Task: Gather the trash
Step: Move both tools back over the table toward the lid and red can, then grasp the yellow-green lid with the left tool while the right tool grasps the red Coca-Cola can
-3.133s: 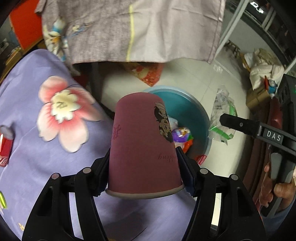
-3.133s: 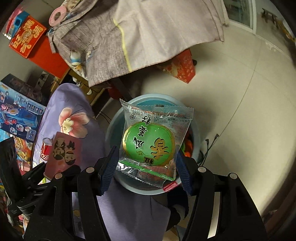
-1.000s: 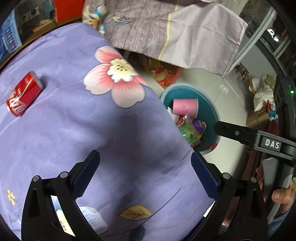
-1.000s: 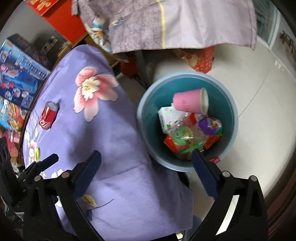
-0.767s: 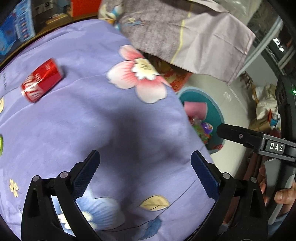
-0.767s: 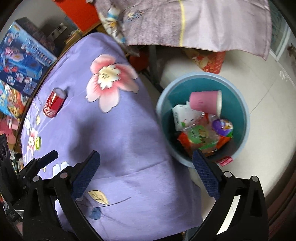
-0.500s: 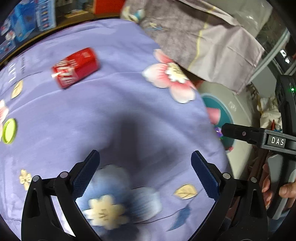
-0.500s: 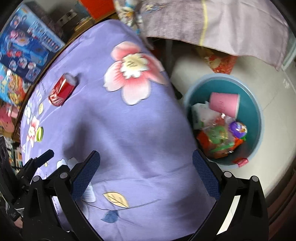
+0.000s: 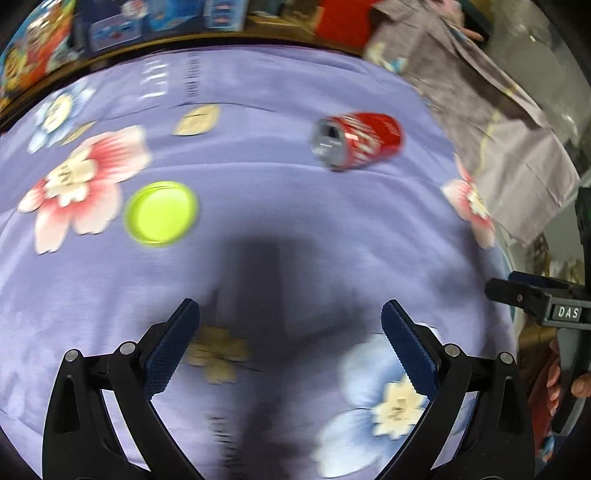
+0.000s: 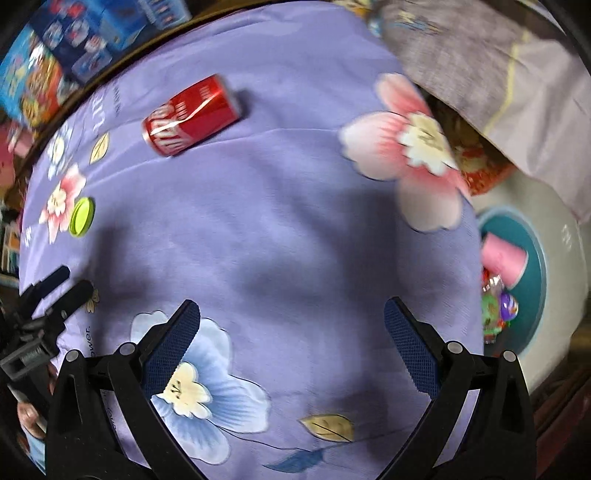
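Note:
A red soda can point(image 9: 356, 139) lies on its side on the purple flowered tablecloth point(image 9: 277, 221), far ahead and right of my left gripper point(image 9: 291, 317); it also shows in the right wrist view point(image 10: 192, 115). A lime green lid point(image 9: 161, 211) lies flat ahead-left; it shows in the right wrist view point(image 10: 82, 215) too. Both grippers are open and empty above the cloth; my right gripper point(image 10: 291, 317) hovers near the table's near side. The teal bin point(image 10: 537, 266) on the floor at right holds a pink cup point(image 10: 504, 260) and wrappers point(image 10: 496, 314).
Colourful toy boxes point(image 9: 110, 22) line the table's far edge. A grey cloth point(image 9: 498, 103) hangs over furniture at the right. A red box point(image 10: 484, 173) sits on the floor beyond the bin. The table edge drops off at right toward the tiled floor point(image 10: 565, 221).
Both grippers dropped the cup and the snack packet into the bin, then swung left over the table. The can and green lid have come into closer view.

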Tool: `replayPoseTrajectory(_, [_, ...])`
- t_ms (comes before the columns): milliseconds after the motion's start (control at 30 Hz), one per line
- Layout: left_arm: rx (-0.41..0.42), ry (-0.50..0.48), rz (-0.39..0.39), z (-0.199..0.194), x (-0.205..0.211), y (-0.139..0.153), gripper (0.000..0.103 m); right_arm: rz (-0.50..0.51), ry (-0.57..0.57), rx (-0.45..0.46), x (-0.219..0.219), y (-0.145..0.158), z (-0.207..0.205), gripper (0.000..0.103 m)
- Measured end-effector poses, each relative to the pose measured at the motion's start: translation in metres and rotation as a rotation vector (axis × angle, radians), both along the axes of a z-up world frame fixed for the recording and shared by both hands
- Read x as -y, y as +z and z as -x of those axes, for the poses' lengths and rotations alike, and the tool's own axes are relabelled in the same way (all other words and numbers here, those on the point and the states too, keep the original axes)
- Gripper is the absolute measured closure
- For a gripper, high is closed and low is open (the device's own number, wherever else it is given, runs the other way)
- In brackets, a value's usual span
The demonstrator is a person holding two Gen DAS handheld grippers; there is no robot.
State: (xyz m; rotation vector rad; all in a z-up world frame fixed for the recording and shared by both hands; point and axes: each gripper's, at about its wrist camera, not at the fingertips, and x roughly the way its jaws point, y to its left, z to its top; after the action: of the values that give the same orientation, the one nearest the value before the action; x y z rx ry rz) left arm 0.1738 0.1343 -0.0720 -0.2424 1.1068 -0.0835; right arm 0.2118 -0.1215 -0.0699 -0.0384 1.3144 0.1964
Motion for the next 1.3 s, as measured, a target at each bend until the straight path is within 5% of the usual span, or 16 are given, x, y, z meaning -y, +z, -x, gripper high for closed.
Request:
replayPoseTrajectory(400, [-0.029,0.089,-0.047,-0.009,-0.07,-0.016,0.004,0.032,0.131,-0.057,-0.065,-0.015,-0.012,0.007])
replayPoseTrajectory(800, [-0.037,0.065,-0.072,-0.032,-0.083,-0.024,0.004,0.043,0.168,-0.065,-0.074,-0.022,-0.045,0.007])
replayPoseTrajectory(1000, [-0.014,0.012,-0.143,-0.045,-0.072,-0.028,0.005,0.085,0.288,-0.028,-0.086,-0.017,-0.07,0.007])
replayPoseTrajectory(1100, [0.005,0.002,-0.197,-0.051,-0.067,-0.028,0.019,0.148,0.393,0.032,-0.103,-0.006,-0.088,0.007])
replayPoseTrajectory(1167, [0.018,0.003,-0.224,-0.054,-0.065,-0.026,0.046,0.188,0.458,0.064,-0.11,0.001,-0.094,0.007])
replayPoseTrajectory(1300, [0.015,0.028,-0.141,-0.057,-0.077,-0.022,0.046,0.302,0.625,0.131,-0.134,0.008,-0.107,0.007])
